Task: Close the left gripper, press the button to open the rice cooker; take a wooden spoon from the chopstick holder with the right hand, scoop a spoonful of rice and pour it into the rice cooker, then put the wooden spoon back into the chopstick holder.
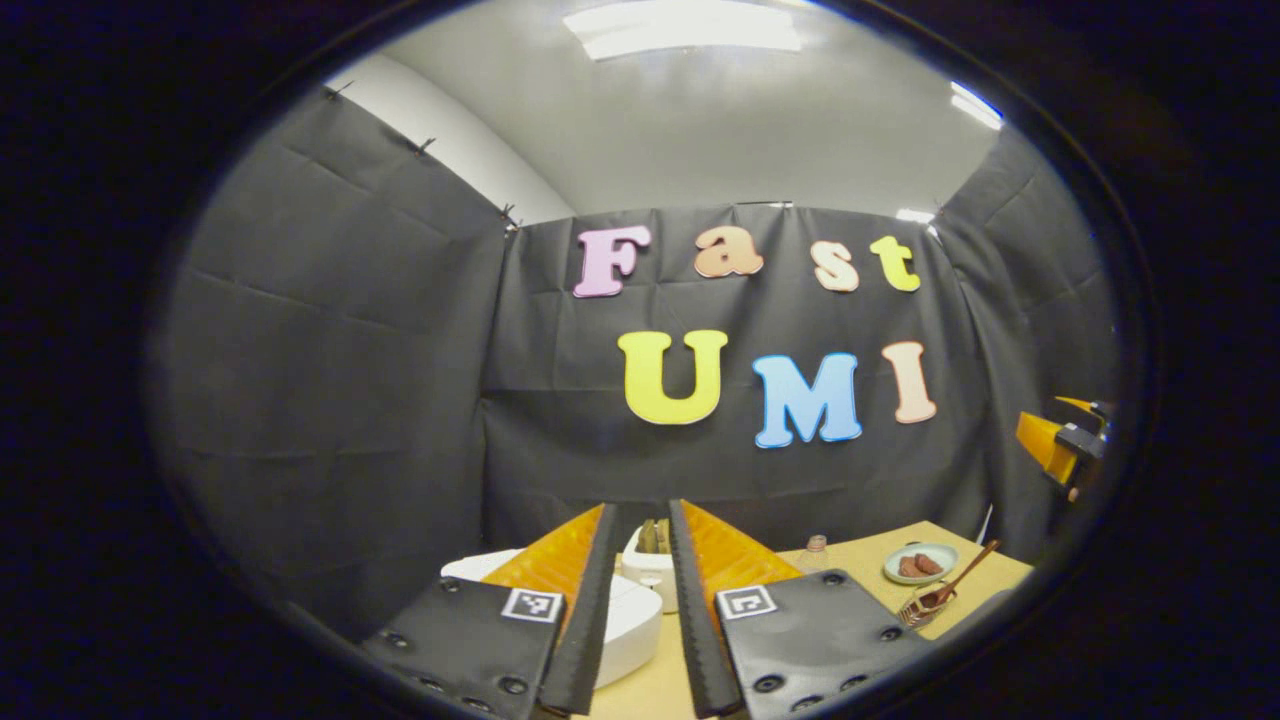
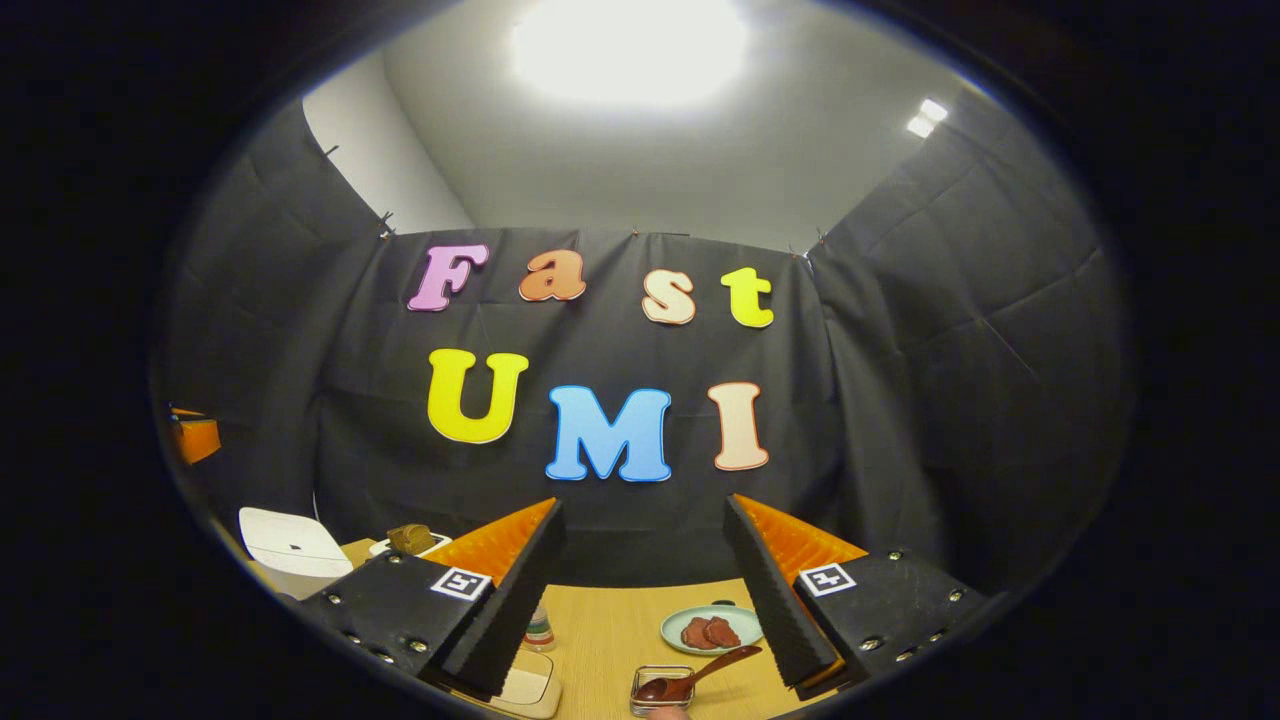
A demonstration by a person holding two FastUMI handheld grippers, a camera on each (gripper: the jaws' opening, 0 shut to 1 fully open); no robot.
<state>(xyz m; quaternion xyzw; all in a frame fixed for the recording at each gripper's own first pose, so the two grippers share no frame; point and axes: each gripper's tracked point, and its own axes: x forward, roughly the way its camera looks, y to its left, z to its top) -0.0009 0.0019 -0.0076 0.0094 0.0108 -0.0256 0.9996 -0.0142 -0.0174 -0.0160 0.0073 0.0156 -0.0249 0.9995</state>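
Note:
The white rice cooker [image 1: 630,625] sits on the wooden table right under my left gripper [image 1: 642,510], whose fingers stand a narrow gap apart with nothing between them. Behind that gap stands the white chopstick holder [image 1: 652,562] with utensil tops poking out. The wooden spoon [image 2: 700,675] lies with its bowl in a small glass dish [image 2: 660,695], below and between the fingers of my wide-open right gripper [image 2: 645,515]. The right gripper view shows the cooker [image 2: 290,548] at the far left, beside the holder [image 2: 410,538]. I cannot tell whether the lid is up.
A pale green plate [image 2: 680,618] with reddish-brown slices lies behind the dish. A small bottle [image 2: 540,632] stands mid-table near a white rounded object [image 2: 525,688]. Black cloth walls close the table on three sides. The other gripper's body [image 1: 1060,445] hangs at the far right.

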